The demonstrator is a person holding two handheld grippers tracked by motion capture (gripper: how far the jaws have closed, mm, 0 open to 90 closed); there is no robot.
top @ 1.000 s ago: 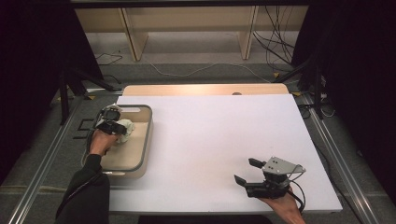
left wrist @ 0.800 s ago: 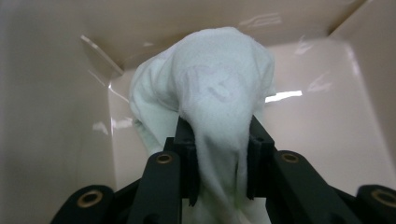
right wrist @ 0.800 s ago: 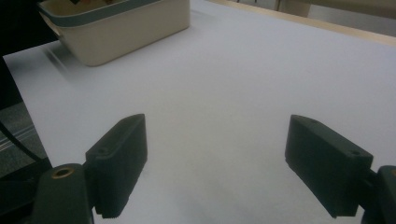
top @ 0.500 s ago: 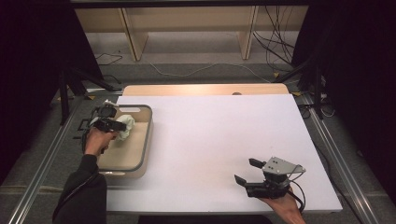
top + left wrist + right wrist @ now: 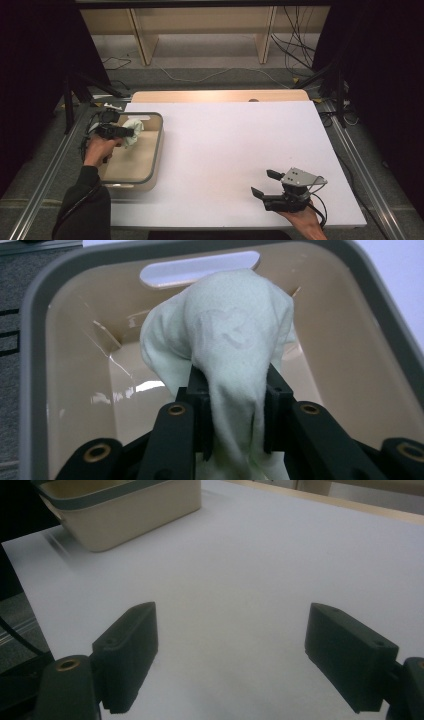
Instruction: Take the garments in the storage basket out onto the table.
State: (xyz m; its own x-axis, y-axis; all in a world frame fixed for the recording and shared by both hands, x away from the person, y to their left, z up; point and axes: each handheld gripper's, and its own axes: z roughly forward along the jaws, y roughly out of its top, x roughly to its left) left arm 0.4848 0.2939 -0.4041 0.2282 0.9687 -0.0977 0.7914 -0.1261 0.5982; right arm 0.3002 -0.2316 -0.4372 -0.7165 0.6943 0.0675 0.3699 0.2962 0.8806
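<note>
A pale green cloth (image 5: 235, 340) is pinched between the jaws of my left gripper (image 5: 234, 405), which is shut on it. The cloth bulges above the jaws and hangs over the inside of a beige tub with a grey rim (image 5: 30, 355). From above, the left gripper (image 5: 127, 132) holds the cloth (image 5: 133, 131) over the far part of the tub (image 5: 156, 150) at the table's left edge. My right gripper (image 5: 265, 184) rests near the front right of the white table with its jaws wide open and nothing between them. Its own view has the jaws (image 5: 232, 655) apart over bare tabletop.
The white tabletop (image 5: 235, 145) stretches between the tub and the right gripper. The tub (image 5: 120, 505) stands far left in the right gripper view. Metal rails (image 5: 45, 180) run along both table sides. Wooden shelving and cables lie on the floor beyond the far edge.
My left gripper has lifted with the cloth and shifted toward the tub's far end. The right gripper has stayed where it was.
</note>
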